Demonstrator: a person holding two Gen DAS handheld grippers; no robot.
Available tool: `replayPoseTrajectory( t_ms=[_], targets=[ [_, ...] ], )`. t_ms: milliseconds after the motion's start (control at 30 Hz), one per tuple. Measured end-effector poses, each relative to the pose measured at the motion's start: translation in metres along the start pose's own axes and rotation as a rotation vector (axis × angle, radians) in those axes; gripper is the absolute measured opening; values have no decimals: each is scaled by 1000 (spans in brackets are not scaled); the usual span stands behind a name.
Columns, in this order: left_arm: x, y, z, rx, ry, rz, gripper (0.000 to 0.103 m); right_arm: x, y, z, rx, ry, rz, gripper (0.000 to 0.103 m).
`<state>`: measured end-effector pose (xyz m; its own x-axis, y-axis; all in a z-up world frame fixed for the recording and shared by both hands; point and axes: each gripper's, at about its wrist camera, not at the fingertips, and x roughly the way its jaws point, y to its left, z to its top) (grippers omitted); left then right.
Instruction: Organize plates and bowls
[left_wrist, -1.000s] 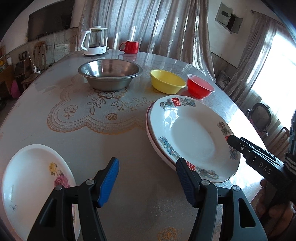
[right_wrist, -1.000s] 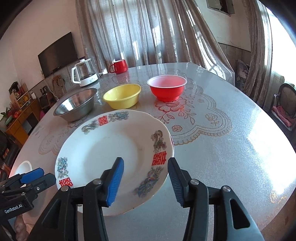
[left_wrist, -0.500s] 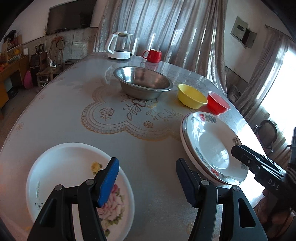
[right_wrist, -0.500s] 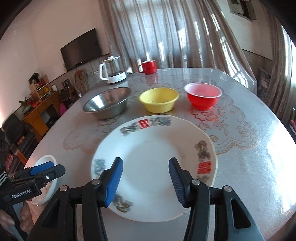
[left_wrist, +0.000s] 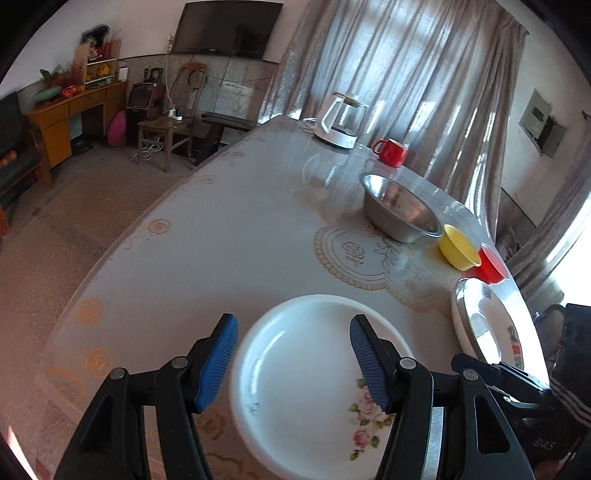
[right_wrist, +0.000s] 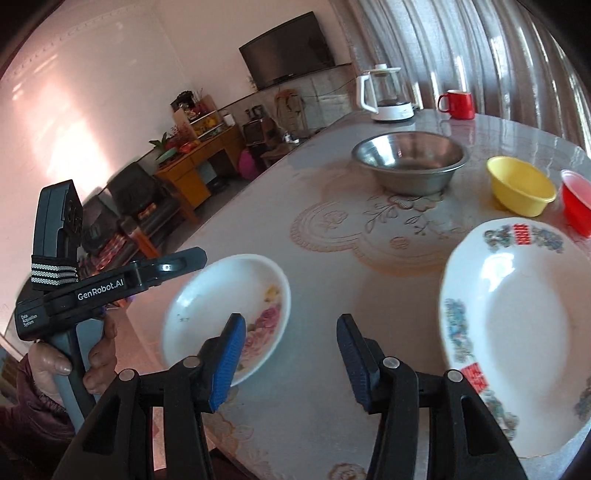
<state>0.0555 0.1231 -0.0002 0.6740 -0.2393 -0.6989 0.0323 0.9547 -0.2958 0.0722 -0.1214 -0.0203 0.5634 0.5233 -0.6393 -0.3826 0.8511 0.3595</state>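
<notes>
A small white plate with pink roses (left_wrist: 314, 384) lies near the table's front edge; my left gripper (left_wrist: 293, 360) is open and empty, its fingers straddling the plate from above. The plate also shows in the right wrist view (right_wrist: 229, 314). My right gripper (right_wrist: 290, 356) is open and empty over bare table, between that plate and a large decorated plate (right_wrist: 517, 332), which lies on another plate (left_wrist: 491, 328). A steel bowl (right_wrist: 410, 158), a yellow bowl (right_wrist: 521, 190) and a red bowl (right_wrist: 576, 206) stand in a row behind.
A white kettle (left_wrist: 341, 122) and a red mug (left_wrist: 391, 151) stand at the table's far edge by the curtains. The round table (left_wrist: 221, 236) has a lace-pattern cover. Chairs and a wooden cabinet stand on the floor to the left.
Both grippers have swung left. The rose plate has come from the left of the left wrist view to between the left fingers; the large plate has slid to the right in both views.
</notes>
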Motion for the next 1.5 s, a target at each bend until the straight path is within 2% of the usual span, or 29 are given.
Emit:
replayPoseTrajectory(
  t_ms=[67, 200, 267, 367, 400, 500, 633, 733, 867, 1100, 1200, 1500],
  targets=[
    [0, 16, -5, -26, 8, 10, 58, 14, 2, 0, 22, 33, 42, 51],
    [2, 37, -18, -63, 34, -15, 49, 37, 4, -4, 41, 78, 56, 40],
    [6, 39, -25, -65, 57, -20, 44, 45, 4, -5, 42, 89, 48, 34],
    [14, 40, -32, -70, 91, -25, 30, 56, 3, -9, 48, 111, 37, 27],
    [15, 39, -34, -63, 93, -30, 29, 59, 2, -10, 51, 120, 35, 24],
    [16, 30, -39, -16, 73, -21, 25, 61, 1, -12, 39, 111, 34, 23],
    [17, 18, -46, 29, 41, -37, 26, 63, -5, -11, 44, 117, 60, 23],
    [16, 10, -51, 76, 10, -1, 26, 63, -3, -11, 35, 106, 52, 23],
    [16, 9, -51, 60, 15, 9, 27, 60, 6, -14, 1, 87, 16, 24],
    [16, 5, -51, 27, 30, -16, 27, 56, 2, -15, 24, 71, -6, 23],
    [18, 1, -49, -8, 36, -52, 27, 55, -4, -12, 56, 75, -10, 24],
    [15, -19, -48, 45, 21, -48, 28, 36, -16, -10, 96, 29, -33, 24]
  ],
)
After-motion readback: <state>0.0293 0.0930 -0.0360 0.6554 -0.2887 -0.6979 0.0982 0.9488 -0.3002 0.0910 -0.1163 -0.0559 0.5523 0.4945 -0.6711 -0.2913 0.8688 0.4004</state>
